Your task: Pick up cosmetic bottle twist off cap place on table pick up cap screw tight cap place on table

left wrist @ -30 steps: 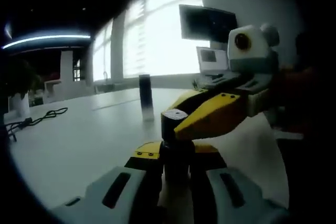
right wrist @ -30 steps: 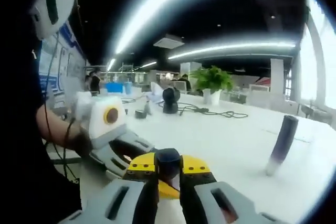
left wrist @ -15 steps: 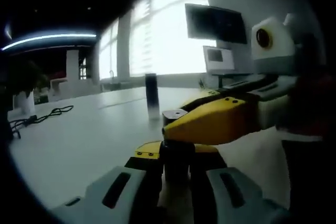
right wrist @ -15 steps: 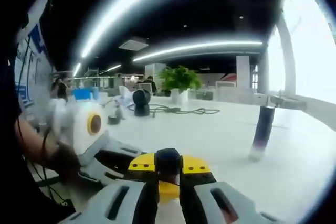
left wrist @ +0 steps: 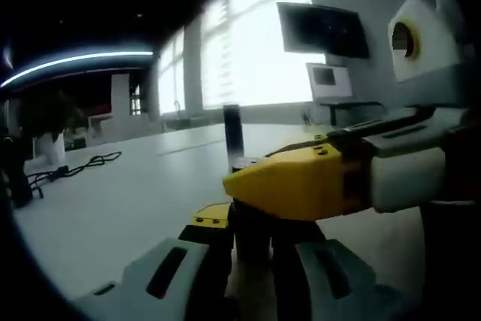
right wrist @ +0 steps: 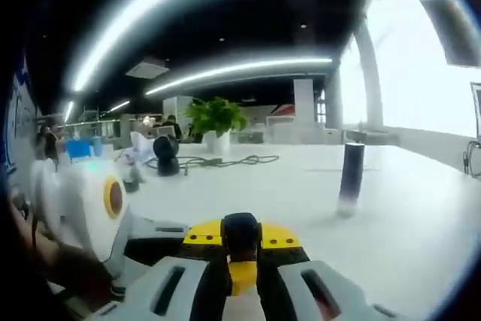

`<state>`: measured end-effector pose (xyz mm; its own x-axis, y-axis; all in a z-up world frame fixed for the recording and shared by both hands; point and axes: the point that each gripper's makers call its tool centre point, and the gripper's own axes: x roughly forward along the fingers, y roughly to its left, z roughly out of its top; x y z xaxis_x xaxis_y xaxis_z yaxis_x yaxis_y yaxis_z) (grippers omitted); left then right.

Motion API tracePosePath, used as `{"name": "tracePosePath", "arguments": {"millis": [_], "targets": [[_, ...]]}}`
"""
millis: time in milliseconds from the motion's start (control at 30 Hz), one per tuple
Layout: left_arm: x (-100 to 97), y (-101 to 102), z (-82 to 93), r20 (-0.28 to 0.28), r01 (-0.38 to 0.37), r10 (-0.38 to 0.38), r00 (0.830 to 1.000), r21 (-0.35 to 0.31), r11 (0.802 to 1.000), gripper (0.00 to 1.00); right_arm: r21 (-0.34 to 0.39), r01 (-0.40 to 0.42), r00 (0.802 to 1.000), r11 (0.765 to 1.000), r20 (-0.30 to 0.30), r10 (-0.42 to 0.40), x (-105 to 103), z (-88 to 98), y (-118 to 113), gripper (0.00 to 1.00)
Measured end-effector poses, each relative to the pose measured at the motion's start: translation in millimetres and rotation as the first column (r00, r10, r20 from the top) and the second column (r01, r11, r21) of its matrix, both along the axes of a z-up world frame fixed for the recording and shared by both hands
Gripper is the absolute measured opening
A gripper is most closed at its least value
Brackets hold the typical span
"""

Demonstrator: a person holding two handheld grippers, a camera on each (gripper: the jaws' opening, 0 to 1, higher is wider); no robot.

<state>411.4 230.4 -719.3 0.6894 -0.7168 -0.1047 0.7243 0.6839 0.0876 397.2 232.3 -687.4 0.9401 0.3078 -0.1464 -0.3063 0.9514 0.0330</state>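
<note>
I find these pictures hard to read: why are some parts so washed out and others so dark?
Left gripper view: the windows glare white, leaving the bottle between the jaws a dark silhouette. Right gripper view: ceiling light strips streak brightly, the window side blows out, and the fisheye bends straight lines.

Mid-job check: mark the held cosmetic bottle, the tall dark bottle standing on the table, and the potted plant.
cosmetic bottle point(left wrist: 252, 234), left gripper view, dark body between the jaws.
tall dark bottle point(right wrist: 350, 174), right gripper view, middle of its upright body.
potted plant point(right wrist: 216, 116), right gripper view, green leaves.
</note>
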Motion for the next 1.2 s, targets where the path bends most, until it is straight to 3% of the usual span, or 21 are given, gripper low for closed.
{"name": "tracePosePath", "arguments": {"millis": [300,333,367,400,433,533,600,633,700,733,767,800,867,900,967,1000,1033,1100,1167,1200], "targets": [[0.5,0.4,0.3,0.006,0.013,-0.013,1.000,-0.004,1.000,0.09,-0.028,-0.042,0.999,0.999,0.022,0.043,0.2,1.4,1.1,0.10],[3.2,3.0,1.1,0.037,-0.008,0.007,0.999,0.022,1.000,0.09,-0.014,-0.047,0.999,0.999,0.020,0.047,0.8,1.3,1.0,0.10],[2.9,2.2,1.4,0.055,-0.010,0.009,0.998,0.033,0.999,0.09,0.003,-0.050,0.999,0.999,0.012,0.050,1.7,0.1,1.0,0.16],[1.9,1.4,0.8,0.046,-0.005,0.004,0.999,0.025,1.000,0.09,0.007,-0.107,0.993,0.994,0.047,0.107,2.5,5.3,6.8,0.25],[2.2,1.8,1.1,0.048,-0.006,0.005,0.999,0.027,1.000,0.09,0.016,-0.107,0.994,0.994,0.031,0.106,2.7,4.2,2.7,0.33],[1.1,1.9,0.1,0.011,0.021,-0.021,1.000,-0.004,1.000,0.09,0.023,-0.215,0.976,0.976,0.046,0.214,3.3,11.8,-2.3,0.30],[-2.0,-0.8,-1.7,-0.054,0.076,-0.078,0.995,-0.047,0.996,0.09,0.084,-0.355,0.933,0.931,0.093,0.348,-0.2,25.8,-2.9,0.31],[0.3,1.3,-2.5,-0.081,0.073,-0.077,0.994,-0.056,0.996,0.09,0.092,-0.368,0.928,0.925,0.092,0.361,1.8,27.8,-9.2,0.32],[2.4,0.4,-1.8,-0.085,0.103,-0.108,0.991,-0.056,0.993,0.09,0.084,-0.513,0.854,0.854,0.151,0.498,-3.8,42.1,-15.6,0.34],[1.6,-1.0,-1.5,-0.062,0.125,-0.127,0.990,-0.036,0.991,0.09,0.088,-0.539,0.839,0.837,0.135,0.526,-1.4,43.5,-22.3,0.34],[-0.3,-3.1,-1.4,-0.061,0.152,-0.154,0.986,-0.041,0.988,0.09,0.077,-0.594,0.803,0.801,0.124,0.583,-3.3,44.6,-25.2,0.31],[-2.0,-4.6,-1.4,-0.065,0.177,-0.180,0.982,-0.048,0.983,0.09,0.078,-0.623,0.780,0.778,0.121,0.613,-1.7,46.8,-28.5,0.31],[-5.0,-7.1,-2.1,-0.073,0.201,-0.205,0.976,-0.048,0.978,0.09,0.068,-0.712,0.702,0.699,0.086,0.707,-4.4,44.4,-29.1,0.27],[-9.0,-10.5,-1.5,-0.067,0.233,-0.236,0.969,-0.049,0.971,0.09,0.065,-0.736,0.677,0.674,0.079,0.732,-3.7,43.6,-28.6,0.25],[-16.7,-13.4,0.5,-0.031,0.283,-0.284,0.958,-0.039,0.958,0.09,0.033,-0.798,0.603,0.602,0.048,0.796,-6.7,35.3,-21.9,0.24],[-20.7,-14.8,1.0,-0.016,0.306,-0.307,0.952,-0.030,0.951,0.09,0.012,-0.812,0.583,0.583,0.043,0.811,-6.4,31.6,-20.0,0.23],[-23.2,-15.6,1.2,-0.007,0.316,-0.316,0.949,-0.025,0.948,0.09,0.015,-0.836,0.548,0.548,0.027,0.836,-7.0,26.5,-16.3,0.21],[-24.0,-17.0,1.6,0.001,0.318,-0.318,0.948,-0.019,0.948,0.09,0.006,-0.875,0.484,0.484,0.002,0.875,-7.9,18.8,-5.9,0.22],[-20.5,-17.0,2.0,-0.008,0.312,-0.312,0.950,-0.027,0.950,0.09,0.029,-0.914,0.406,0.406,0.005,0.914,-16.8,19.2,4.4,0.21],[-18.3,-16.6,2.1,-0.016,0.308,-0.308,0.951,-0.032,0.951,0.09,0.048,-0.922,0.386,0.385,0.007,0.923,-17.8,20.0,6.1,0.22]]}}
